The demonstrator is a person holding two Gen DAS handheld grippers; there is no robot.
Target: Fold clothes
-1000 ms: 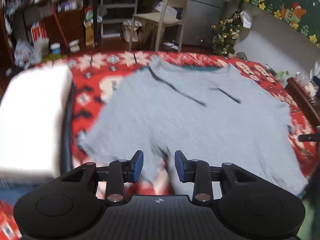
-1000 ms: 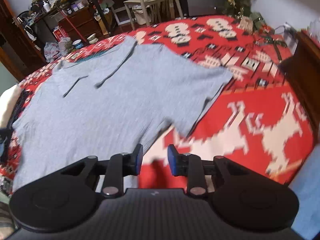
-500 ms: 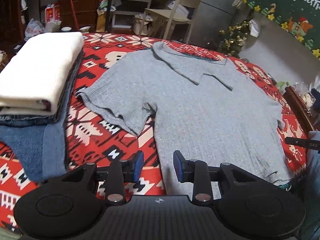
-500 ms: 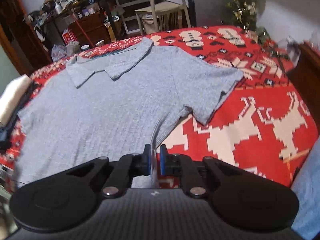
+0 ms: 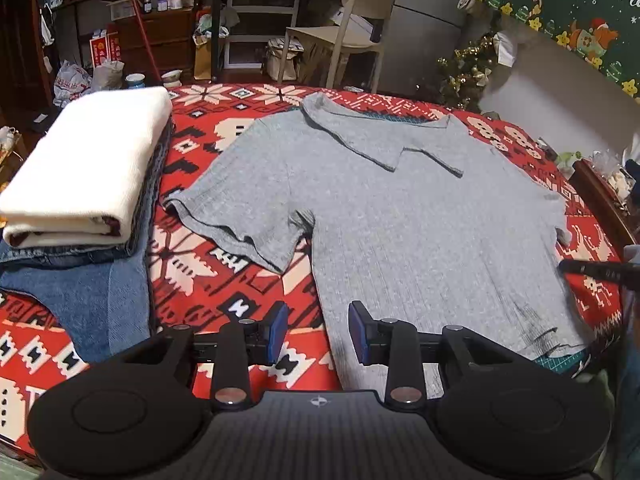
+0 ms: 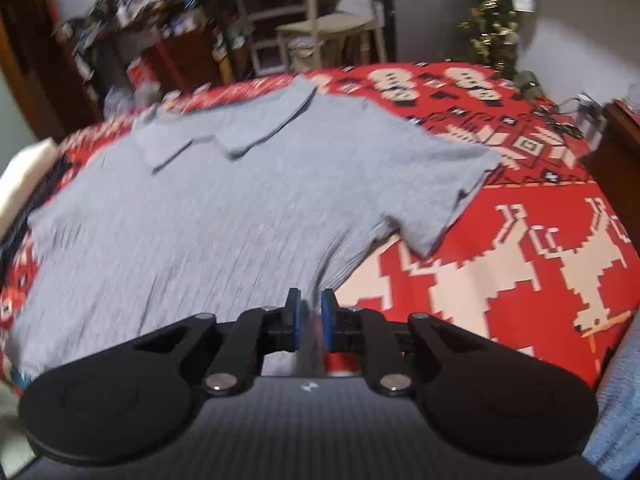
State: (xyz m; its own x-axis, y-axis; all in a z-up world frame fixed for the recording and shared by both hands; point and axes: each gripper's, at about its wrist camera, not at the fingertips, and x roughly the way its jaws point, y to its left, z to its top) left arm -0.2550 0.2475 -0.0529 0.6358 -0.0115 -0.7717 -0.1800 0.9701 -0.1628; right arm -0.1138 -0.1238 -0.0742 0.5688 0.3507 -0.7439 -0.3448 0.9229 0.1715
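Lying flat and face up on the red patterned blanket (image 5: 248, 280), the grey ribbed short-sleeved polo shirt (image 5: 400, 220) has its collar at the far side. The left gripper (image 5: 316, 332) hovers with its fingers wide apart at the shirt's lower left edge. The right gripper (image 6: 308, 320) has its fingers almost together, with grey cloth seeming to sit between them; blur hides if they pinch it. A folded white cloth (image 5: 88, 168) rests on blue jeans (image 5: 92, 300) to the left.

The green wall banner (image 5: 576, 16) reads "Christm", cut off at the frame edge.
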